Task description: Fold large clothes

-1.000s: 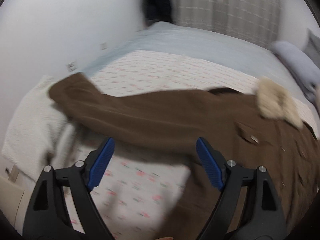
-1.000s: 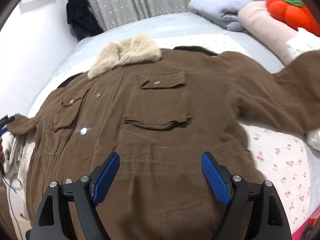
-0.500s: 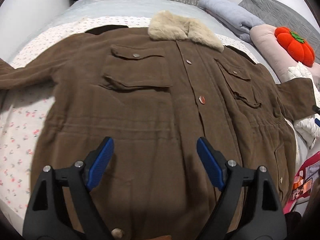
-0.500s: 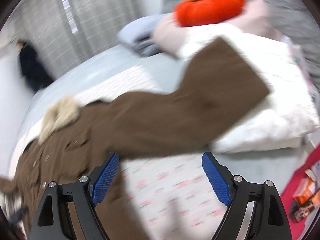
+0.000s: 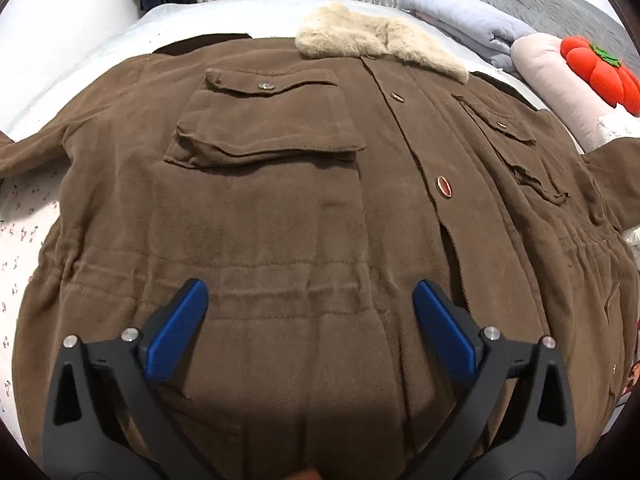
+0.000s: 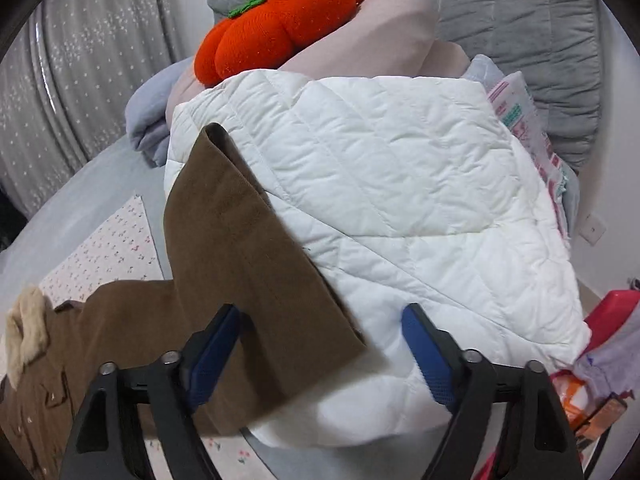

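My coat was matt brown brushed cloth with a fluffy beige fur collar; the white quilt looked smooth, stitched.

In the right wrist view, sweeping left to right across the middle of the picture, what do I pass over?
Fur collar → brown coat sleeve lying up onto the white quilted duvet → red packaging at the far right edge.
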Available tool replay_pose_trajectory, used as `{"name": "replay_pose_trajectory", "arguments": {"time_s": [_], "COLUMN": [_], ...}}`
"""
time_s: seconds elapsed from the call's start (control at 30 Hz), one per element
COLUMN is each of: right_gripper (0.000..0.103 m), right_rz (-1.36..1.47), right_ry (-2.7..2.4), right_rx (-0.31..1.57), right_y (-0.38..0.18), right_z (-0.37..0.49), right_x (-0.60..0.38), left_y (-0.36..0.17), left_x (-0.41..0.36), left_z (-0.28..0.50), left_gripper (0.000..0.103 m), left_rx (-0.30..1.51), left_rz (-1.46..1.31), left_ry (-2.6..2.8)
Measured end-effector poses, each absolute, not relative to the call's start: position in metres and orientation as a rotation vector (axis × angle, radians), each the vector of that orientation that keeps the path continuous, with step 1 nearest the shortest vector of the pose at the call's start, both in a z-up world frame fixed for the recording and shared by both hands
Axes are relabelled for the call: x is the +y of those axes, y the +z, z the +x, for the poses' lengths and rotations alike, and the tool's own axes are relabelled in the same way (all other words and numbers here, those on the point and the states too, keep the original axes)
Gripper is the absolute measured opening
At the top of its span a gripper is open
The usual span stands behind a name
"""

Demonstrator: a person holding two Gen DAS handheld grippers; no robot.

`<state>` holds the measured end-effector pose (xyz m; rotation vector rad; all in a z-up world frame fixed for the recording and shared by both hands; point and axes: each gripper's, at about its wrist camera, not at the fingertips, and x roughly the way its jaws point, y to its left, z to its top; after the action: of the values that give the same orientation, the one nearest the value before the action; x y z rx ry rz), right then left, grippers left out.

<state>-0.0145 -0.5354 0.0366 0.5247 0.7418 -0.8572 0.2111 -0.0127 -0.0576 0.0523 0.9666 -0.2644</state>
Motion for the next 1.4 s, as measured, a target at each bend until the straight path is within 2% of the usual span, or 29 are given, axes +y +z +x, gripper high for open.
{"name": "replay_pose_trajectory", "arguments": {"time_s": [0.03,0.07,0.1,0.13,0.43,0.77,1.1,1.27,1.4], "right_gripper": [0.044,0.034,0.016,0.013,0.010,0.010,0.010,0.010,0.010], "right_rz": [0.524,0.531,0.537,0.545,0.526,0.437,0.298,0.228,0.201], "right_ry": [-0.851,-0.836,-0.824,-0.808,-0.836,-0.697,-0.411,-0.245,-0.108], "right_rx": [0.729,0.717,0.709,0.701,0.636,0.540,0.503,0.541,0.614], "right_y": [0.036,0.038,0.041,0.045,0.109,0.190,0.264,0.268,0.248], "right_z": [-0.013,-0.010,-0.009,-0.007,-0.016,0.028,0.108,0.156,0.192], "right_x": [-0.533,-0.532,-0.531,-0.532,-0.555,-0.500,-0.362,-0.273,-0.209], "left_y": [-0.057,-0.057,-0.056,-0.055,-0.033,-0.003,0.006,0.007,0.007], "left_x": [-0.013,-0.013,-0.013,-0.012,-0.002,0.013,0.037,0.049,0.059], "left_z": [0.211,0.212,0.212,0.213,0.228,0.250,0.265,0.270,0.273], "left_gripper": [0.103,0.103,0.103,0.103,0.103,0.103,0.103,0.103,0.103], "left_rx": [0.971,0.976,0.982,0.988,1.013,0.956,0.921,0.915,0.909], "left_rz": [0.055,0.058,0.060,0.058,-0.054,-0.103,-0.165,-0.204,-0.235], "left_ry": [-0.265,-0.265,-0.270,-0.277,-0.363,-0.383,-0.347,-0.342,-0.329]}}
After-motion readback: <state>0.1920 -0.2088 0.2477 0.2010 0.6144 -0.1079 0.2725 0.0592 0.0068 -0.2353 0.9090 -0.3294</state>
